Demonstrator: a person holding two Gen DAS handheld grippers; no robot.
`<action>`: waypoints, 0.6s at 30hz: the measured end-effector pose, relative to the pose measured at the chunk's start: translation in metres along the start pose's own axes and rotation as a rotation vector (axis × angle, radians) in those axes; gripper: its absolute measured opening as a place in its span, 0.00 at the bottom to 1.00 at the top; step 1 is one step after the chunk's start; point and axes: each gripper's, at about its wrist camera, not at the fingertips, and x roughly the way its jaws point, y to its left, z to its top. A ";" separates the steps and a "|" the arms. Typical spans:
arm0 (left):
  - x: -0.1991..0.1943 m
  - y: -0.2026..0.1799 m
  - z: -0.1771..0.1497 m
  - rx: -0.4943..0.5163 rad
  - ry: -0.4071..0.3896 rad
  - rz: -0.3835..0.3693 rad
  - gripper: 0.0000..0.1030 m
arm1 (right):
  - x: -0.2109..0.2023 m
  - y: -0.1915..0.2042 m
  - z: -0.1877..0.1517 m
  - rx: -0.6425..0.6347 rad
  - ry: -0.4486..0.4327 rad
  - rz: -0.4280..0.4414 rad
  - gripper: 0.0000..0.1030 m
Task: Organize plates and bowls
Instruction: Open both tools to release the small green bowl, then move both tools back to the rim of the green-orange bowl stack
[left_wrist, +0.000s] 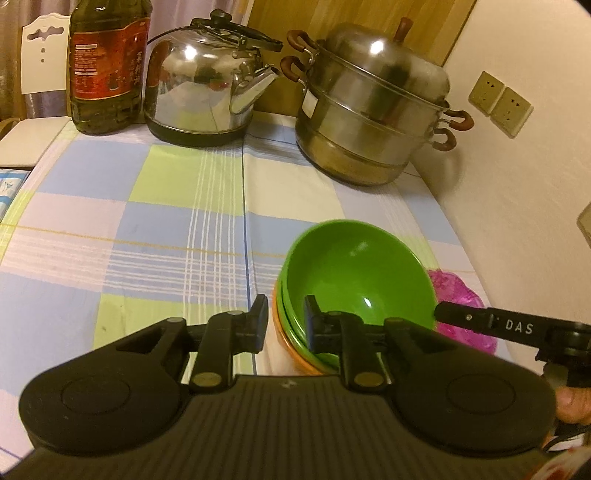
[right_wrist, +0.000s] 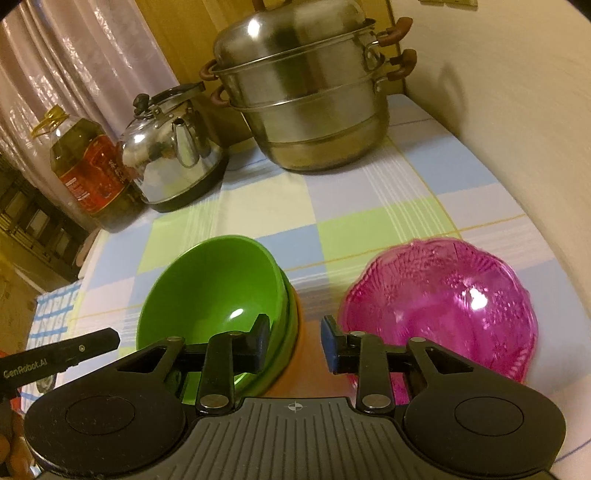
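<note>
Bowl stacking looks finished: left tongs (left_wrist: 286, 325) and right tongs (right_wrist: 295, 339) both part-open, empty, straddling the rims of the green bowl (left_wrist: 354, 273) stack; next, likely pink bowl (right_wrist: 443, 302), right of right tongs.

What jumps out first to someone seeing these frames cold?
The bright green bowl, nested on a green and an orange dish, sits near the front of the checked tablecloth, with the translucent magenta bowl just to its right. Behind them, shiny steel dominates: a tiered steamer pot by the wall and a kettle left of it.
</note>
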 end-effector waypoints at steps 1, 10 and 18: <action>-0.003 -0.001 -0.003 0.002 0.000 0.001 0.17 | -0.003 0.000 -0.002 0.005 -0.001 0.004 0.30; -0.027 -0.013 -0.033 0.010 0.014 0.017 0.26 | -0.030 -0.005 -0.029 0.048 0.016 0.009 0.30; -0.042 -0.017 -0.057 0.004 0.036 0.043 0.39 | -0.055 -0.002 -0.052 0.052 0.037 -0.002 0.37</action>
